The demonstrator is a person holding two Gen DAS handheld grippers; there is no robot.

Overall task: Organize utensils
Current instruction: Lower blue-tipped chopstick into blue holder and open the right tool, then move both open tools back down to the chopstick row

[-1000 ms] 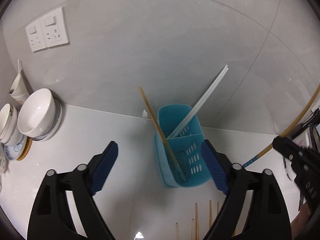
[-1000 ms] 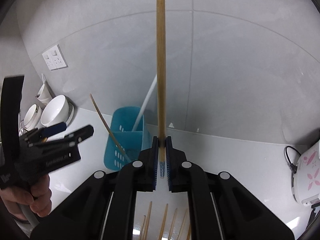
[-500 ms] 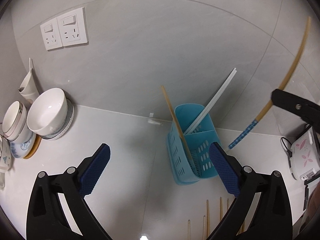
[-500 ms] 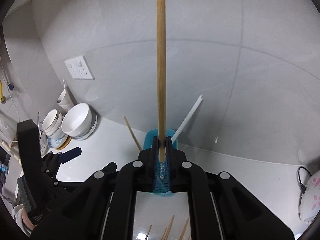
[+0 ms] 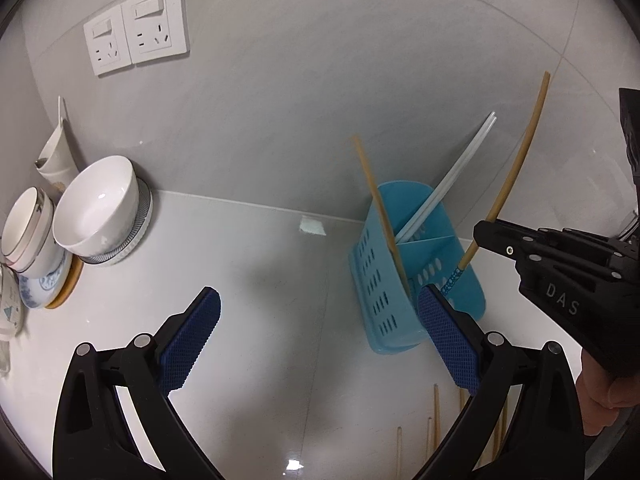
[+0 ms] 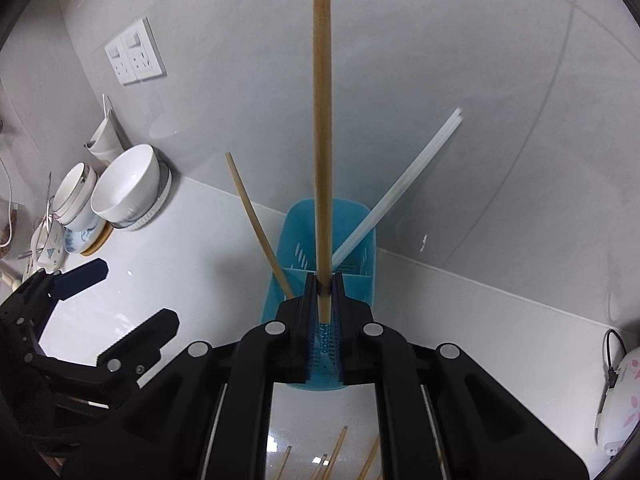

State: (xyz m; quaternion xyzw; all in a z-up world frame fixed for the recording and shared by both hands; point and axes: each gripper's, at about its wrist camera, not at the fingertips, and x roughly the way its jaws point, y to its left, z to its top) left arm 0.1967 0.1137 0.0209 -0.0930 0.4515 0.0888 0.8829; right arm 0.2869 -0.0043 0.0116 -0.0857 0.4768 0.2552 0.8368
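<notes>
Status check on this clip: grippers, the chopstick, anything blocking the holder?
Right gripper shut on wooden chopstick, tip over blue holder. Left gripper open, holds nothing. Holder already has one wooden chopstick and white pair; front compartment open.

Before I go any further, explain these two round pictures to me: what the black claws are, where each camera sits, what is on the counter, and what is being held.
There is no robot here. A person holds a black hand-held tool in each hand, each with two blue-padded fingers and a wide-angle camera looking along them, hence the round pictures.

The left wrist view shows the left tool open and empty above the white counter. The right tool enters from the right.

The right wrist view shows the right tool shut on a wooden chopstick, its blue-patterned tip pointing down over the blue utensil holder.

The holder already contains another wooden chopstick and a white pair. More chopsticks lie on the counter near the camera. Stacked bowls sit at the left, wall sockets above.
</notes>
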